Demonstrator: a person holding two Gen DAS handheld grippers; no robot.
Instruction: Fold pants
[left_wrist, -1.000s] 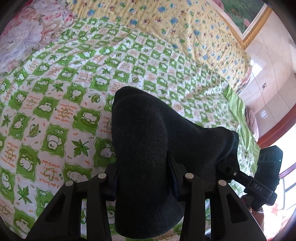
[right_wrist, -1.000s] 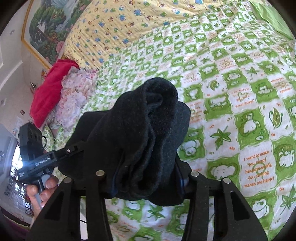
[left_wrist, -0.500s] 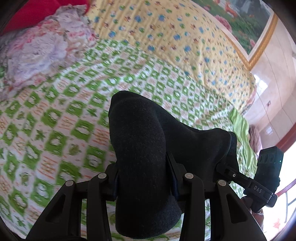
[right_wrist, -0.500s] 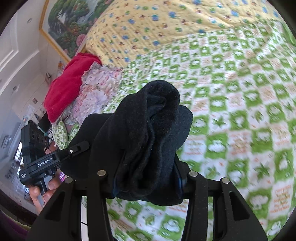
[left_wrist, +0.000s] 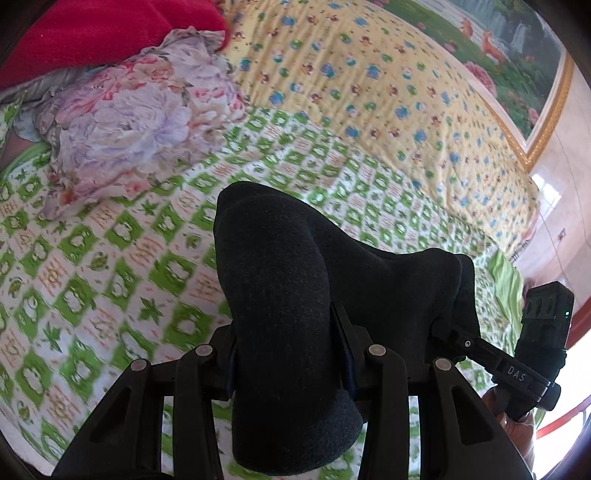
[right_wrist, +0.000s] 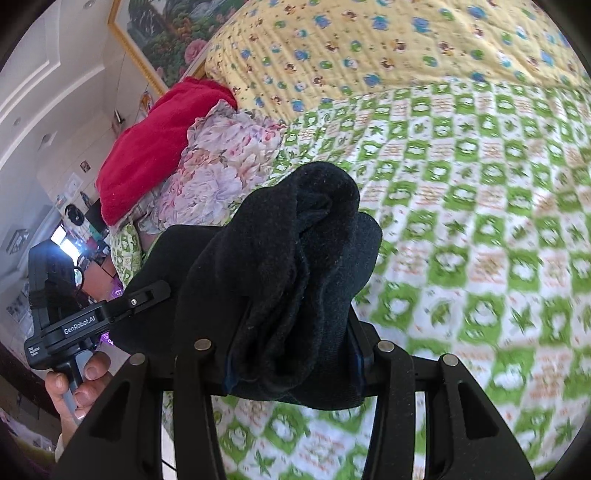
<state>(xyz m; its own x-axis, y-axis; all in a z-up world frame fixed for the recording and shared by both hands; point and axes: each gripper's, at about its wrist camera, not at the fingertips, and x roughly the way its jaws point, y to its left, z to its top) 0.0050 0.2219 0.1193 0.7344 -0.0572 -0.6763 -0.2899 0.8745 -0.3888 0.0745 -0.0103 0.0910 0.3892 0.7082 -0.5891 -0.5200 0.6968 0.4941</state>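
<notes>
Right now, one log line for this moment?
left gripper: shut on pants | right gripper: shut on pants | pants: bunched, held above bed

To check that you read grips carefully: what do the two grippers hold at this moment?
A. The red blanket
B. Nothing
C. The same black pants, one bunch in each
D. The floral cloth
C: the left gripper and the right gripper each clamp a bunch of the black pants above the green checked bedsheet.
</notes>
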